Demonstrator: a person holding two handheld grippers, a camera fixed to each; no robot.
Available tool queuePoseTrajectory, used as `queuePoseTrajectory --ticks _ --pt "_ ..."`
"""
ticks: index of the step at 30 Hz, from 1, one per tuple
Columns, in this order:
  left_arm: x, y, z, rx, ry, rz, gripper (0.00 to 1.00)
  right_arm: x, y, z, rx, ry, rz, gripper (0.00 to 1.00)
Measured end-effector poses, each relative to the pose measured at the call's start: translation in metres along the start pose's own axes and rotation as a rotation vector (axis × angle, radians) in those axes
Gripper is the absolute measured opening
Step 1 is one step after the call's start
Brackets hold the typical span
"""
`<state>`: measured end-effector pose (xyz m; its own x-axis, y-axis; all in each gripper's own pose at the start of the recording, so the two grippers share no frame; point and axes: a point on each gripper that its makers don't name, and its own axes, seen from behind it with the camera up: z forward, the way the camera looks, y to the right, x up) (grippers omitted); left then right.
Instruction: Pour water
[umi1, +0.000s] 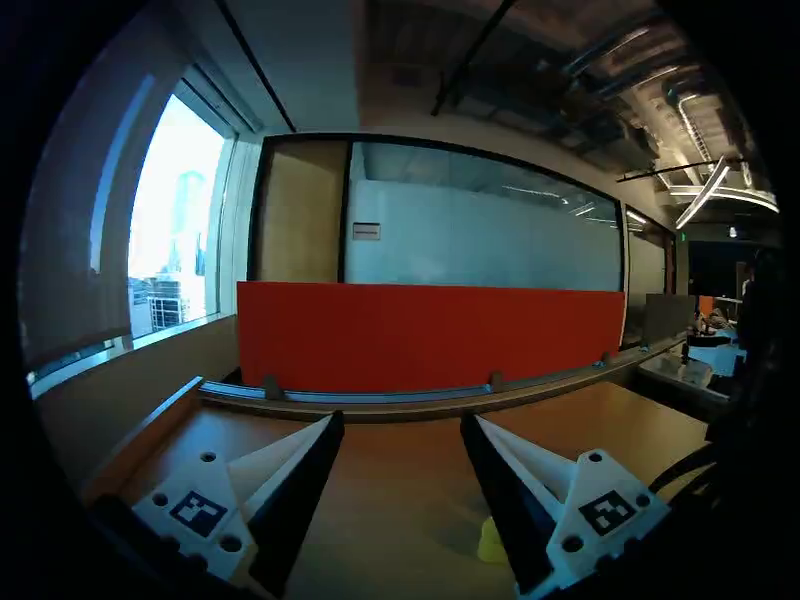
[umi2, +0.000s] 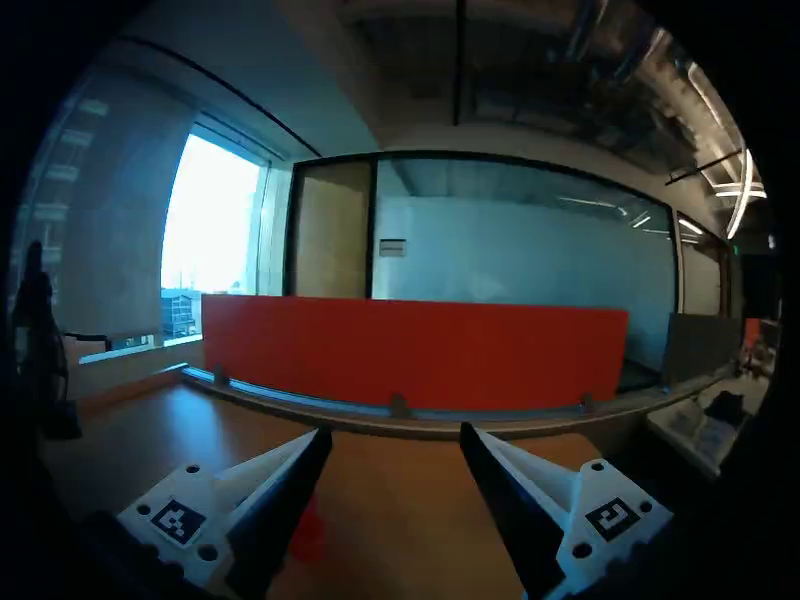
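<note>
Left claw (umi1: 401, 418): jaws spread wide, nothing gripped, nothing touching either inner face. Its two fingers (umi1: 295, 470) reach forward from the bottom corners of the left gripper view, white shells outside and black faces inside, tips at about the same height. There's a square marker (umi1: 197, 512) on each finger base. It's aimed roughly level, with no obvious roll.

Right claw (umi2: 395, 430): same state, jaws wide apart with a clear gap between them. Both fingers (umi2: 275, 490) are in the right gripper view, tips level with each other, and both base markers (umi2: 611, 519) face up. Also pointing roughly level.
</note>
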<state>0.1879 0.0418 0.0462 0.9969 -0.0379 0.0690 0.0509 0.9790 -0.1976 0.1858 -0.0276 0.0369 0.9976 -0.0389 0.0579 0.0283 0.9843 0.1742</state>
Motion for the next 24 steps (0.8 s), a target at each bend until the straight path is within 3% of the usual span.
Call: queuePoseTrajectory --ticks 6,13,18,24 --pt "0.000 0.009 0.002 -0.052 -0.016 -0.032 0.86 -0.004 -0.008 0.002 0.042 -0.020 0.014 0.99" --pt "-0.004 0.014 0.006 -0.100 -0.036 -0.016 0.86 -0.009 -0.022 0.003 0.123 -0.033 0.007 0.99" --pt "-0.006 0.026 0.011 -0.165 -0.042 -0.005 0.86 -0.012 -0.037 0.003 0.202 -0.048 0.001 0.99" --pt "-0.003 0.050 0.013 -0.285 -0.042 -0.010 0.86 -0.015 -0.063 -0.001 0.323 -0.054 -0.018 0.99"
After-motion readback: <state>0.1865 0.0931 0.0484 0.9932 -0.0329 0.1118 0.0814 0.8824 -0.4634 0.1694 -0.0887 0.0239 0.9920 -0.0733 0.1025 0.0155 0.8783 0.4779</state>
